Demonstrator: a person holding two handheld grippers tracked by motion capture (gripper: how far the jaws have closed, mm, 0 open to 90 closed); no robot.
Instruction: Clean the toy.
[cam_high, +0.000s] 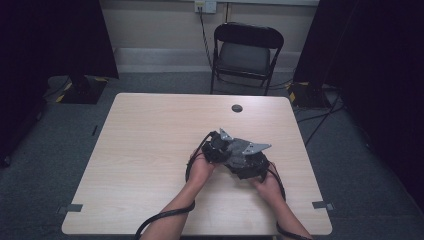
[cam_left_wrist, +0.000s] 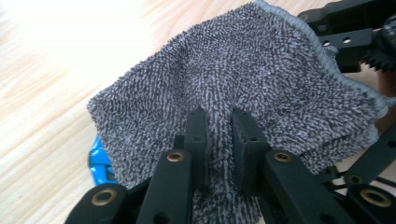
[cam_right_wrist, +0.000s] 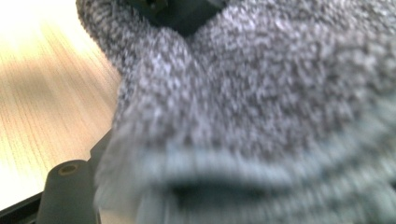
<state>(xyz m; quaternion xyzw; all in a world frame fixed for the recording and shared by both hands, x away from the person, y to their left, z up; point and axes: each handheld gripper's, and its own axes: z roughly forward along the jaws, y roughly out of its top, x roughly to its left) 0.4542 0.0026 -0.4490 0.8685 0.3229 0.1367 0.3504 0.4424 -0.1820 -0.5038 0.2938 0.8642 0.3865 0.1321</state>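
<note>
A grey terry cloth (cam_left_wrist: 252, 60) hangs bunched in front of my left gripper (cam_left_wrist: 218, 119), which is shut on a fold of it. The same cloth (cam_right_wrist: 261, 93) lies blurred and very close over my right gripper's jaws. One black finger (cam_right_wrist: 67, 189) of the right gripper stands far out at the lower left, so its jaws are wide, but the cloth hides whether they press on anything. In the high view the left gripper (cam_high: 216, 146) and right gripper (cam_high: 248, 161) meet nose to nose over the table's right half. A small blue thing (cam_left_wrist: 98, 161) peeks from under the cloth.
The light wooden table (cam_high: 150, 145) has a round cable hole (cam_high: 237, 108) near its far edge. Behind it stands a black folding chair (cam_high: 246, 50). Cables trail from both grippers past the person's forearms. Dark curtains flank the room.
</note>
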